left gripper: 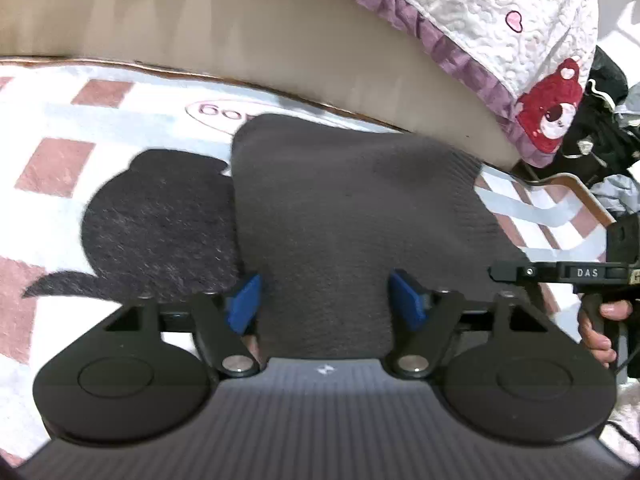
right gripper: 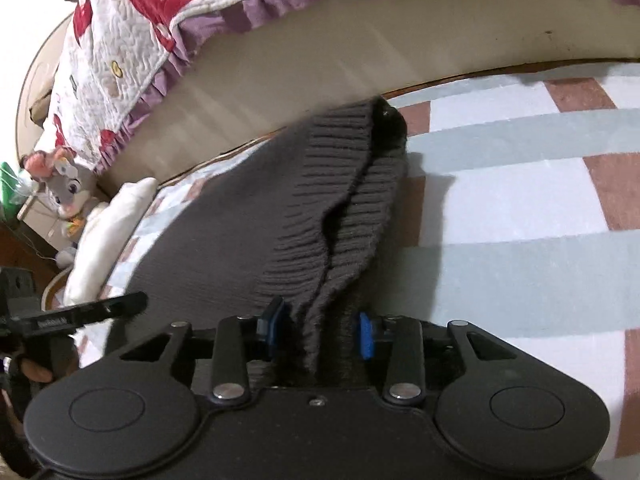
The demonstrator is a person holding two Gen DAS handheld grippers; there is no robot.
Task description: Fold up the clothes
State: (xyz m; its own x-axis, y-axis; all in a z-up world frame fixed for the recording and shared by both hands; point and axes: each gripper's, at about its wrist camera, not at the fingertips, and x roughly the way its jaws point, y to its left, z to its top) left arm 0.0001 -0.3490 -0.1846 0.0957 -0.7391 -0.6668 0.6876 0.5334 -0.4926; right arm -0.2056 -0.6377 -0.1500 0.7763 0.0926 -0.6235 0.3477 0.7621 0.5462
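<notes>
A dark grey knit sweater (left gripper: 352,208) lies on a checked blanket (left gripper: 60,128). My left gripper (left gripper: 326,300) is open, its blue pads (left gripper: 246,300) wide apart, with the near part of the sweater lying between them. In the right wrist view the sweater's ribbed hem (right gripper: 340,208) is bunched and rises into my right gripper (right gripper: 320,330), which is shut on that hem. The right gripper's black body (left gripper: 560,272) and the hand holding it show at the right edge of the left wrist view. The left gripper (right gripper: 80,316) shows at the left edge of the right wrist view.
A beige padded edge (left gripper: 240,28) runs behind the blanket, with a white and purple quilt (left gripper: 500,32) printed with red bears draped over it. A plush toy (right gripper: 66,188) and a white cushion (right gripper: 108,232) sit at the far left. Dark clothes (left gripper: 600,132) are piled at the right.
</notes>
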